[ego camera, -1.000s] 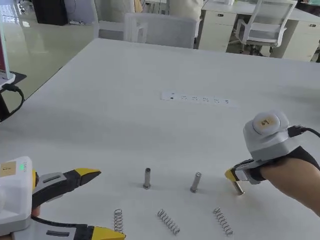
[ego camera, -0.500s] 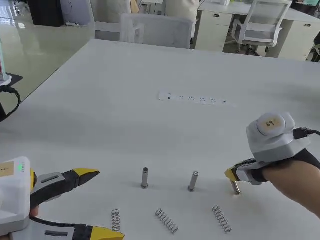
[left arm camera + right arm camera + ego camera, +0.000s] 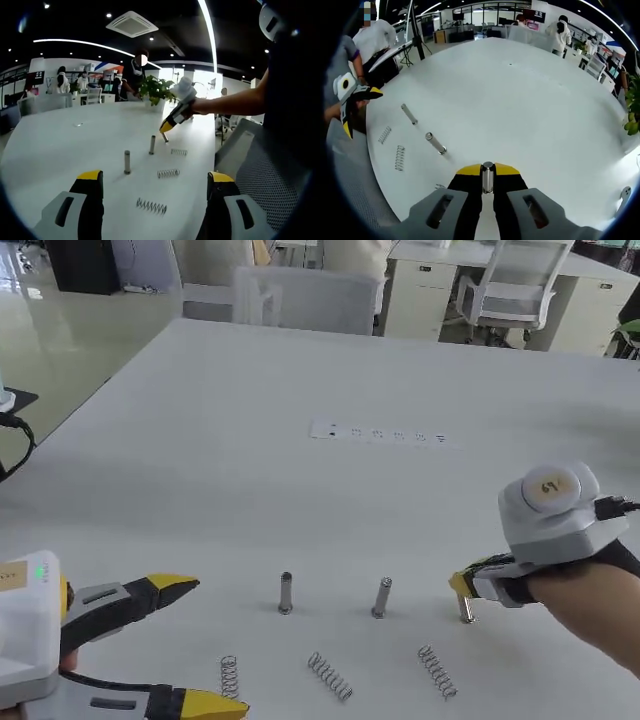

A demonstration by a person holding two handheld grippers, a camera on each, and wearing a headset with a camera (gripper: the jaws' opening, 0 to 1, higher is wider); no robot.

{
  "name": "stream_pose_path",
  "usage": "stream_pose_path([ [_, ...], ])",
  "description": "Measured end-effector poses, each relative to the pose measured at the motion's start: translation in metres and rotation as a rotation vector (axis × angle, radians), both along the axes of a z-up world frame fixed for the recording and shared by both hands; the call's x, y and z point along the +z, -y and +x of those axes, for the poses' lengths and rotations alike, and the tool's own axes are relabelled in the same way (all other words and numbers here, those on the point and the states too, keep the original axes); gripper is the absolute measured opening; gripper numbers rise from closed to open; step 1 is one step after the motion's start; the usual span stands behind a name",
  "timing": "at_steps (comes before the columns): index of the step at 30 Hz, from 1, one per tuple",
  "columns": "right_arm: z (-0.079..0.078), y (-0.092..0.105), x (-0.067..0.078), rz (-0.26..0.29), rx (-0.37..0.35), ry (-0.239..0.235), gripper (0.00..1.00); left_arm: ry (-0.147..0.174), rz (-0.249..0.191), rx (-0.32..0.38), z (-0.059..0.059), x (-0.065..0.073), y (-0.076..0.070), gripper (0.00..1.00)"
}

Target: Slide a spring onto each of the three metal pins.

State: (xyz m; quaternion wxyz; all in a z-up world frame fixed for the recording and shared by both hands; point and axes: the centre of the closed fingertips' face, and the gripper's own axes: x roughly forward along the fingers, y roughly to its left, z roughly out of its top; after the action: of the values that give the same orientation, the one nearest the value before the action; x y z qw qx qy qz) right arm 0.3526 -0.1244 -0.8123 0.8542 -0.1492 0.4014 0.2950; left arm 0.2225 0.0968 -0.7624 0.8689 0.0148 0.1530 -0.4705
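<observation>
Three metal pins stand in a row on the white table point(image 3: 300, 490): the left pin point(image 3: 286, 593), the middle pin point(image 3: 381, 597) and the right pin point(image 3: 466, 610). My right gripper point(image 3: 463, 587) is shut on the right pin, whose top shows between the jaws as the pin point(image 3: 487, 177). Three springs lie in front of the pins: the left spring point(image 3: 229, 677), the middle spring point(image 3: 329, 676) and the right spring point(image 3: 436, 671). At the near left my left gripper point(image 3: 205, 645) stands open, holding nothing, beside the left spring. Ahead of it lie a spring point(image 3: 152, 205) and a pin point(image 3: 127, 162).
A flush socket strip point(image 3: 378, 435) sits in the table's middle. Chairs point(image 3: 305, 298) stand at the far edge, with desks behind. The table's near edge runs close under the springs. People stand in the background.
The head view has shifted slightly down and left. The pin in my right gripper now stands more upright than a second ago. The left gripper has stayed put.
</observation>
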Motion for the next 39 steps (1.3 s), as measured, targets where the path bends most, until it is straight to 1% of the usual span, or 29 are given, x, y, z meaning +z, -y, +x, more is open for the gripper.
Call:
stream_pose_path([
  [5,-0.005,0.001,0.003,0.005,0.003,0.008,0.04,0.000,-0.004,0.003,0.000,0.000,-0.001,0.83],
  [6,-0.006,0.000,0.004,0.012,0.003,0.022,0.04,0.000,-0.004,0.003,0.000,0.000,-0.001,0.83],
  [8,-0.008,0.001,0.005,0.017,0.001,0.025,0.03,-0.002,-0.001,0.002,0.000,-0.001,0.000,0.82],
  [9,-0.008,0.001,0.006,0.021,0.002,0.037,0.03,-0.003,-0.001,0.001,-0.001,-0.001,0.000,0.82],
  [11,-0.010,0.002,0.007,0.026,-0.005,0.031,0.03,-0.003,0.000,-0.002,-0.001,-0.001,0.002,0.82],
  [16,-0.012,0.005,0.008,0.028,-0.003,0.038,0.04,0.001,-0.003,-0.005,0.000,0.001,0.004,0.82],
  [18,-0.013,0.004,0.008,0.040,0.007,0.056,0.04,0.001,-0.004,-0.004,0.001,0.002,0.005,0.82],
  [22,-0.012,0.006,0.007,0.048,-0.005,0.063,0.04,0.001,-0.002,-0.007,0.000,0.002,0.005,0.82],
  [23,-0.011,0.005,0.010,0.060,0.001,0.090,0.04,0.001,0.000,-0.007,0.000,0.002,0.006,0.82],
  [25,-0.012,0.004,0.011,0.077,0.003,0.098,0.04,-0.001,0.000,-0.007,-0.001,0.001,0.005,0.82],
  [27,-0.013,0.006,0.007,0.071,0.003,0.090,0.04,-0.001,0.000,-0.007,-0.002,0.001,0.006,0.82],
  [28,-0.014,0.006,0.007,0.077,0.009,0.102,0.04,0.000,0.000,-0.007,-0.002,0.002,0.006,0.82],
  [31,-0.015,0.005,0.007,0.085,0.008,0.103,0.04,0.000,-0.001,-0.004,-0.002,0.002,0.005,0.82],
  [34,-0.015,0.005,0.007,0.096,0.021,0.120,0.04,0.001,-0.003,-0.003,-0.002,0.002,0.005,0.82],
  [36,-0.017,0.003,0.007,0.116,0.031,0.130,0.04,0.001,-0.004,-0.004,-0.002,0.002,0.005,0.82],
  [39,-0.018,0.003,0.007,0.119,0.037,0.137,0.04,0.000,-0.006,-0.003,-0.001,0.002,0.004,0.82],
])
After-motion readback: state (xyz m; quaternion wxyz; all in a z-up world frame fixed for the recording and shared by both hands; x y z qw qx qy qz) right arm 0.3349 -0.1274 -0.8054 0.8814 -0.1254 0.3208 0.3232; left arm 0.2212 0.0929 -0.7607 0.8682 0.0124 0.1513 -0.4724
